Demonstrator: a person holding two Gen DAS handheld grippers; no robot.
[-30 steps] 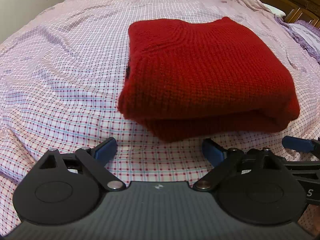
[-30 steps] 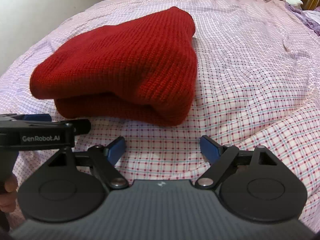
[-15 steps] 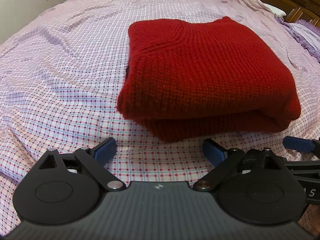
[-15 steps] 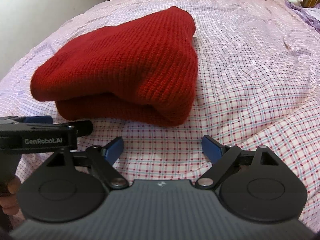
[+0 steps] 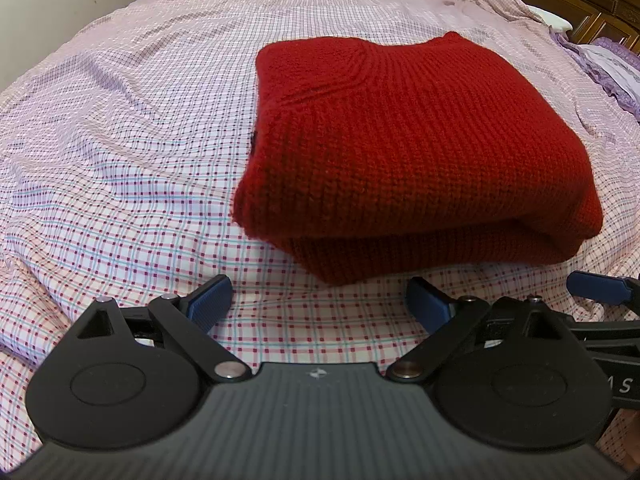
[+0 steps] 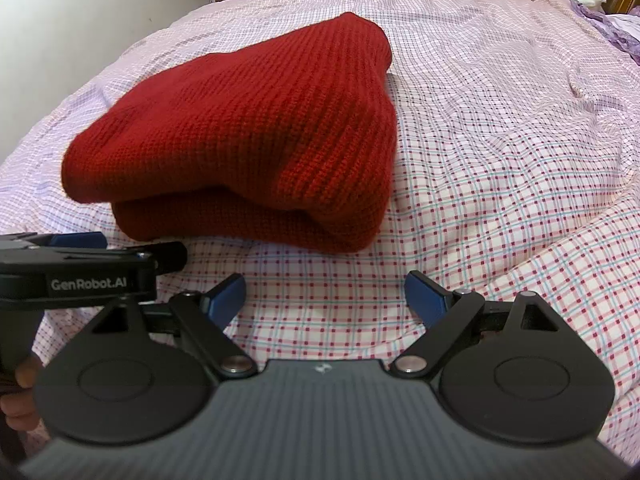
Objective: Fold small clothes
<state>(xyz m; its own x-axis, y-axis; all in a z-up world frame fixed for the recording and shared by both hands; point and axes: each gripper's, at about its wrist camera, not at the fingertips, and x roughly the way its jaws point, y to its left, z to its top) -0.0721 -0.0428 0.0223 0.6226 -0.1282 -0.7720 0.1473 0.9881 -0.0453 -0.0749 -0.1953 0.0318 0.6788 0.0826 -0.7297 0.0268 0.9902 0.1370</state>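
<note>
Jaws of both the left gripper (image 5: 320,302) and right gripper (image 6: 325,296) stand apart, empty. Just beyond them, the folded red knit sweater (image 5: 416,152) lies untouched on the checked bedsheet (image 5: 120,168).

Folded sweater (image 5: 416,148) on bedsheet (image 5: 120,152), ahead of claws.

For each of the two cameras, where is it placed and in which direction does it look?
Left wrist: sits on the left gripper, looking forward and down over the bed at the folded red sweater; its own open blue fingers show, and the right gripper at the right edge.
Right wrist: sits on the right gripper, facing the same way; its open fingers, the left gripper and a hand show at left.
Shared: sweater, bed, and each other's gripper.
</note>
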